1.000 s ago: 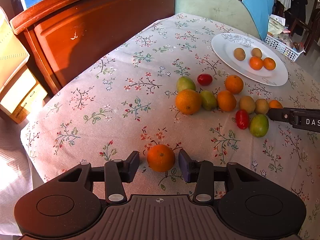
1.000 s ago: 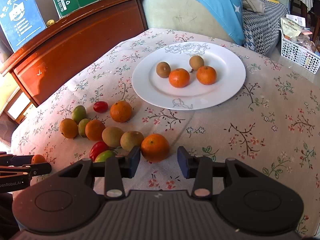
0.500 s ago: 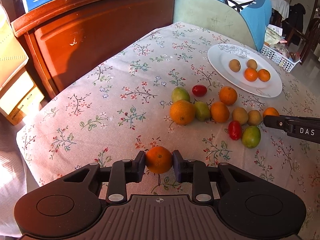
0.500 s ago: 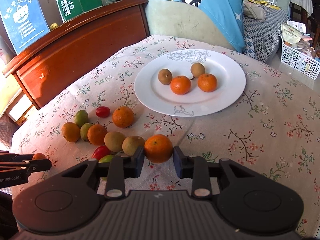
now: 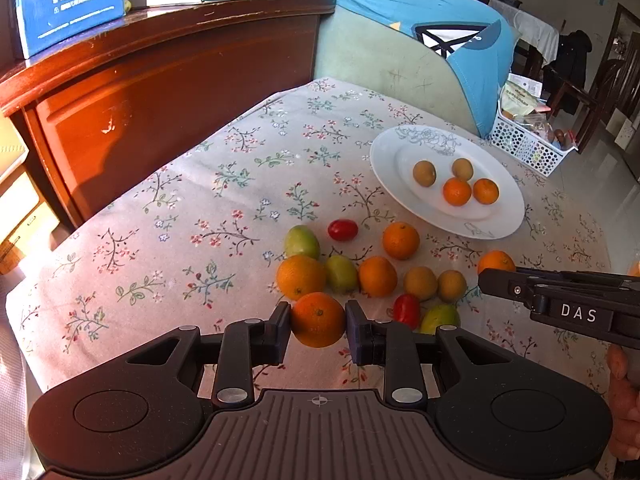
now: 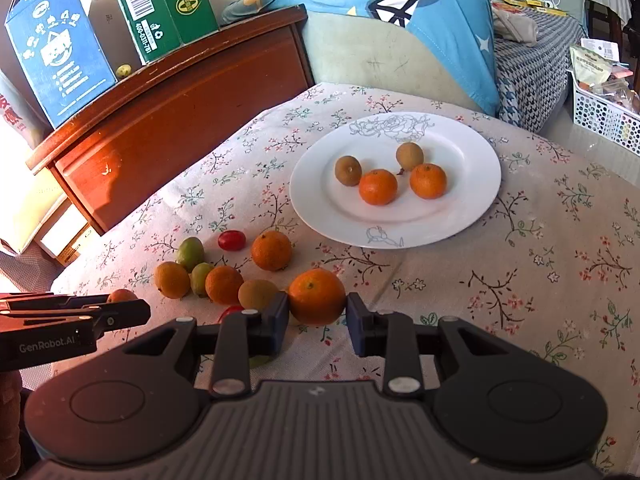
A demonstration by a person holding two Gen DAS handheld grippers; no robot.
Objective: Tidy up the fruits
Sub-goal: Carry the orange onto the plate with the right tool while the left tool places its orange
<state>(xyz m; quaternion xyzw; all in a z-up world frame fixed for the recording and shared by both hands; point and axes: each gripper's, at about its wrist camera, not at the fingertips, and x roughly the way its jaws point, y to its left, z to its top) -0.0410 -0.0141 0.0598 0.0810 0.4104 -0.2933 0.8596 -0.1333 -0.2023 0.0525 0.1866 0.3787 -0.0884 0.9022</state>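
My left gripper [image 5: 318, 326] is shut on an orange [image 5: 318, 319] and holds it above the floral tablecloth, near the loose fruit pile. My right gripper [image 6: 317, 312] is shut on another orange [image 6: 317, 296], also lifted. A white plate [image 5: 500, 216] at the right back holds two oranges and two brown fruits; it also shows in the right wrist view [image 6: 472, 168]. Several oranges, green fruits, brown fruits and red tomatoes lie loose between the grippers and the plate. The right gripper shows from the side in the left wrist view [image 5: 496, 278], the left gripper in the right wrist view [image 6: 132, 312].
A wooden cabinet [image 5: 160, 80] with cardboard boxes [image 6: 60, 52] on top stands along the table's left side. A chair draped with blue cloth [image 5: 440, 40] is behind the table. A white perforated basket [image 6: 604, 116] sits at the far right.
Both grippers closed on their oranges and lifted them off the cloth. Both have moved forward toward the plate.
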